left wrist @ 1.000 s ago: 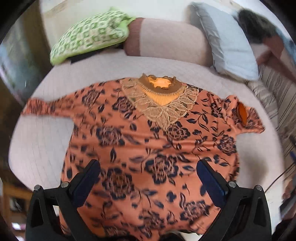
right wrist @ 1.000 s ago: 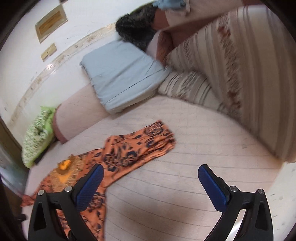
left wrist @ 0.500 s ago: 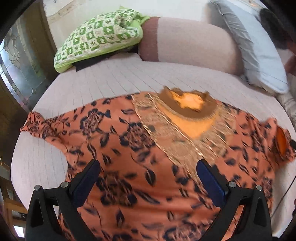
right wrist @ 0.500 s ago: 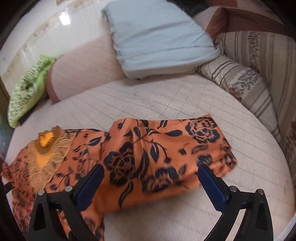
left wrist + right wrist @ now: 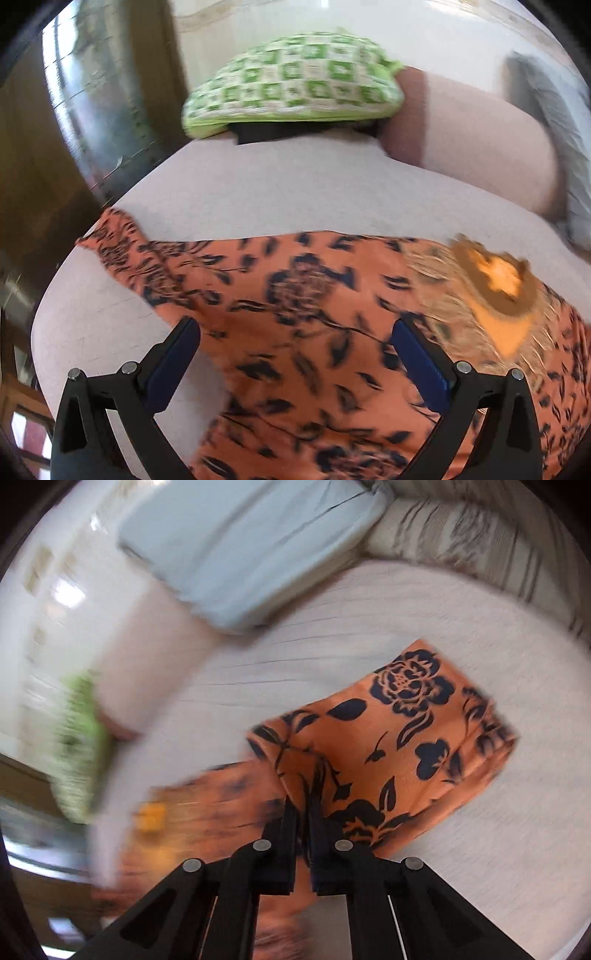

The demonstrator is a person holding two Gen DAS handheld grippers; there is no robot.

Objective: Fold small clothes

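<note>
Orange floral top (image 5: 399, 746) pinched in closed right claw (image 5: 303, 812); left claw (image 5: 295, 354) wide, empty.

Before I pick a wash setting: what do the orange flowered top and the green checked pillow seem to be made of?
The orange flowered top looks like thin, smooth woven fabric, perhaps a synthetic: it creases softly where the right tongs pinch it. Its neck trim looks like tan lace. The green checked pillow looks like a matte printed cover; blur hides the weave.

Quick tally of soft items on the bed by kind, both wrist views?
Orange floral garment: 1
Green checked pillow: 1
Pale blue pillow: 1
Pink bolster: 1
Striped cushion: 1
Total: 5
</note>
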